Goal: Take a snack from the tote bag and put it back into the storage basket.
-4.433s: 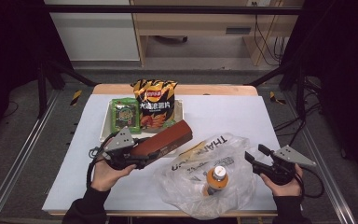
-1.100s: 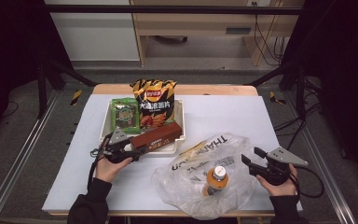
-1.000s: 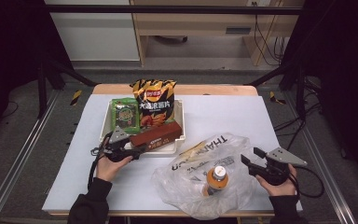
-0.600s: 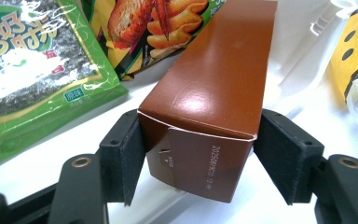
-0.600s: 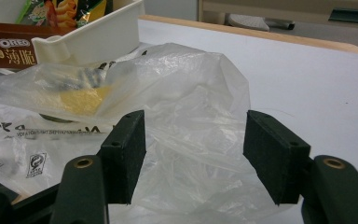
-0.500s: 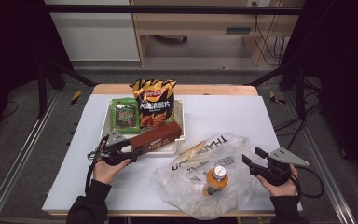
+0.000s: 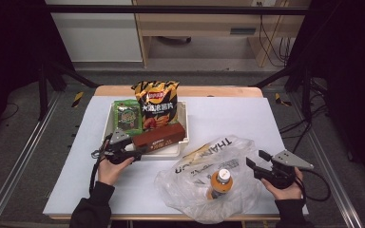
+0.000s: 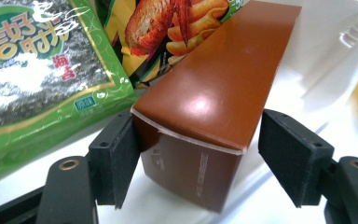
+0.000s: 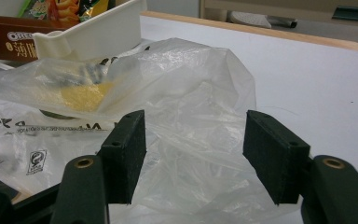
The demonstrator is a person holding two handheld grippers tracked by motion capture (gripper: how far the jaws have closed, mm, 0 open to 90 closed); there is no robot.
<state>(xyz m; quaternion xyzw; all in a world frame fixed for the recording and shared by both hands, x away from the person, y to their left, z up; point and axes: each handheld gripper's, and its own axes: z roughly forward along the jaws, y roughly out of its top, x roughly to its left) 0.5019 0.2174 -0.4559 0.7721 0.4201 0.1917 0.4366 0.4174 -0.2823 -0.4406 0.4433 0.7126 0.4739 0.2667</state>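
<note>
A long brown box lies across the front part of the white tray. Its near end sits between the jaws of my left gripper. Those jaws have just been opening: the left pad rests against the box's corner, and a gap shows beside the right pad. My right gripper stands open at the right edge of a clear plastic bag, with only loose film before its pads.
In the tray stand an orange and black crisps bag and a green seaweed packet. A bottle of orange drink lies inside the plastic bag. The white table mat has free room at the back right.
Since the oldest frame the left gripper has brought the brown box back from near the bag onto the tray's front. Over the last second both hands have barely moved.
</note>
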